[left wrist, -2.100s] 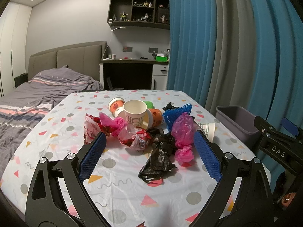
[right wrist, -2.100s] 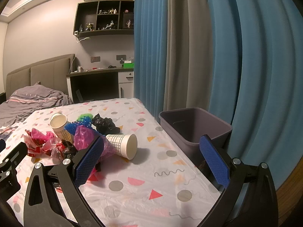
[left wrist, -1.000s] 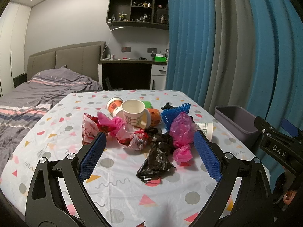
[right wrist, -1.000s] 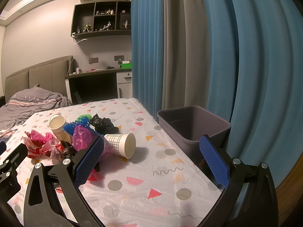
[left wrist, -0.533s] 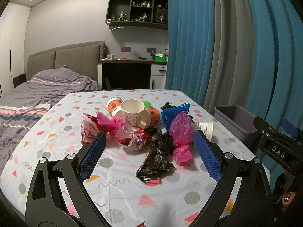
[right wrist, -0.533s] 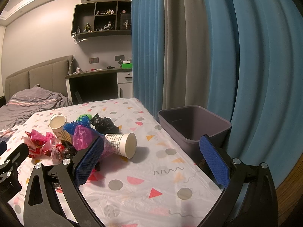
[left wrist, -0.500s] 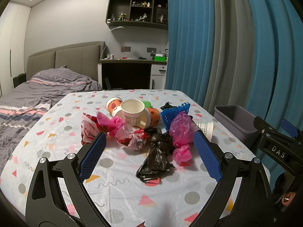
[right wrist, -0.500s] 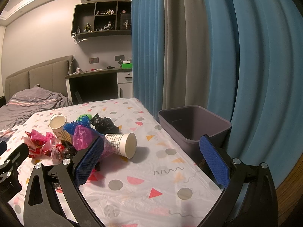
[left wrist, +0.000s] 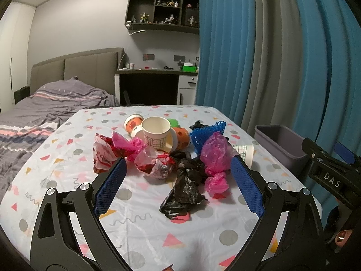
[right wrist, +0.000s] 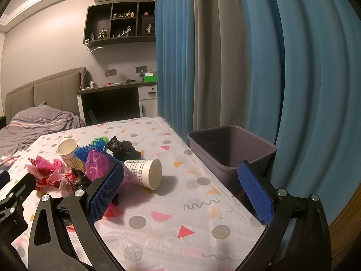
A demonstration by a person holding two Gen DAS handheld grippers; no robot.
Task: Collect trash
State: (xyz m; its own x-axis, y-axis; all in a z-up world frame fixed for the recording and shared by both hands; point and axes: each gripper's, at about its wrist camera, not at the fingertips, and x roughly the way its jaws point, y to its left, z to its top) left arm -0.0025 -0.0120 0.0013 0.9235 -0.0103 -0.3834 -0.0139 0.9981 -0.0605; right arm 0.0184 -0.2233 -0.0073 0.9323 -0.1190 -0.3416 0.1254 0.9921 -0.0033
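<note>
Trash pile (left wrist: 180, 155) sits mid-table straight ahead of the left gripper (left wrist: 178, 181), jaws spread and empty; the right gripper (right wrist: 180, 188), likewise spread, points nearer the grey bin (right wrist: 232, 151)

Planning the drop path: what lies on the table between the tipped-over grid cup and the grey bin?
Nothing: in the right wrist view, only bare patterned tablecloth separates the tipped grid cup from the grey bin, which stands at the table's edge.
</note>
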